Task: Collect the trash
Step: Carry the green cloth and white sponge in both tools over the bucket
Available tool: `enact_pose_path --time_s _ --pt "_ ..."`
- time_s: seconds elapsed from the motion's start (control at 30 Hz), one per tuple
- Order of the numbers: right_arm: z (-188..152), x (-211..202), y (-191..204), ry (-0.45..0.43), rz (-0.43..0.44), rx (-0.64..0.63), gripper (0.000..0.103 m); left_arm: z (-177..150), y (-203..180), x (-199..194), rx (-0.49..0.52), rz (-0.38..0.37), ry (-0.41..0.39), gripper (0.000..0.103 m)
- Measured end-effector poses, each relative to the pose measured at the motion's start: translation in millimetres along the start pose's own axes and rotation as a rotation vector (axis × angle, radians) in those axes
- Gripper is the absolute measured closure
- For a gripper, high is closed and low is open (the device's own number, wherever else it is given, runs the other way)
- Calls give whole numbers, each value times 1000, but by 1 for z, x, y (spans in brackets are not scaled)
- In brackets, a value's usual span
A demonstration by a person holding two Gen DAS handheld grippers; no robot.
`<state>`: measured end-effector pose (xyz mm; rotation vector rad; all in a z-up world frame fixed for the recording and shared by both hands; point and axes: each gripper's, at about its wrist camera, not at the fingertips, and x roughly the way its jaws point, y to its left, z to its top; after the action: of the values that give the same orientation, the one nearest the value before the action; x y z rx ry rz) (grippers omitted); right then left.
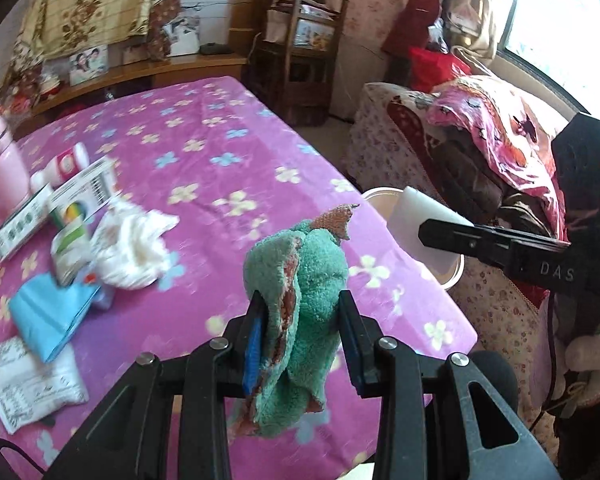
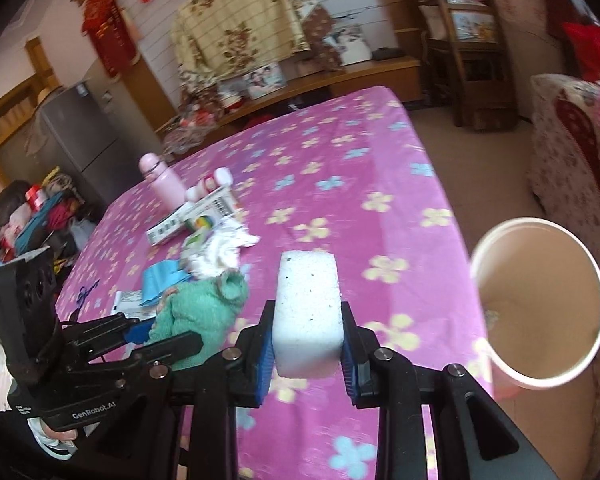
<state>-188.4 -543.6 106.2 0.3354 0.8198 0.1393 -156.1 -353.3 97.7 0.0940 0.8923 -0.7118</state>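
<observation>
Right hand-held gripper (image 2: 307, 354) clamped on white sponge block (image 2: 307, 312), above tabletop (image 2: 400, 168) edge, cup bin (image 2: 540, 304) just to its right. Left hand-held gripper (image 1: 302, 344) closed on green cloth (image 1: 300, 300). Best: carry sponge over cup mouth, centre it, then release; keep cloth clear
</observation>
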Motion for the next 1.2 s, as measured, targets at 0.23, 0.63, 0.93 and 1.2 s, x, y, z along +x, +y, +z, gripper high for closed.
enact_pose_path --time_s 0.23,0.63,0.93,1.2 --pt "-3 -18 -44 -21 -57 67 73 19 -42 24 57 -22 15 66" --pt "-13 -40 -110 -41 -145 161 73 45 -88 66 106 -77 46 66" --pt "-20 -38 -145 -28 -202 209 73 61 -108 98 117 -105 77 66" --pt "-22 -26 -166 -8 -246 235 73 72 -123 126 121 -115 98 66"
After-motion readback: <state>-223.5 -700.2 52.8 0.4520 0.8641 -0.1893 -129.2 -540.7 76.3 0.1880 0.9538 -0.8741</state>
